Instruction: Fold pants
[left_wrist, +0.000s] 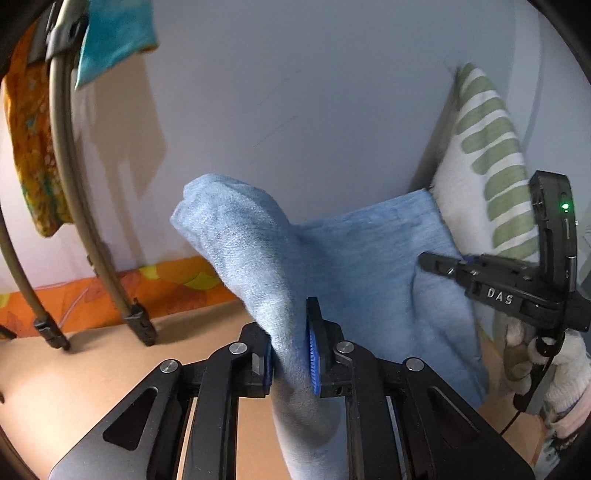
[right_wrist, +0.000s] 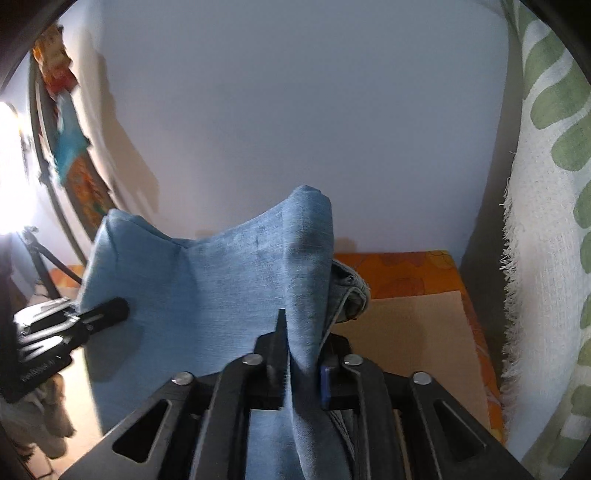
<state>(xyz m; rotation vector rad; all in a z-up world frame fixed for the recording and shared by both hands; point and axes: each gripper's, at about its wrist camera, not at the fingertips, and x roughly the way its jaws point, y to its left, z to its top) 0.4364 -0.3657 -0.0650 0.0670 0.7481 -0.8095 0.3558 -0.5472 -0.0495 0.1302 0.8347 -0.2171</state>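
In the left wrist view, my left gripper (left_wrist: 290, 354) is clamped tight on a bunched fold of the blue pants (left_wrist: 351, 258), lifting them clear of the brown table (left_wrist: 92, 369) so the cloth hangs free to fold. The right gripper (left_wrist: 439, 264) pinches the far side, before the striped curtain (left_wrist: 491, 155).

In the right wrist view, my right gripper (right_wrist: 301, 365) is likewise closed on the pants (right_wrist: 207, 280), stretched between both tools above the table's (right_wrist: 417, 332) near edge.

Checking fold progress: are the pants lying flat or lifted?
Lifted: pants hang bunched between left gripper and right gripper, both shut on the cloth.
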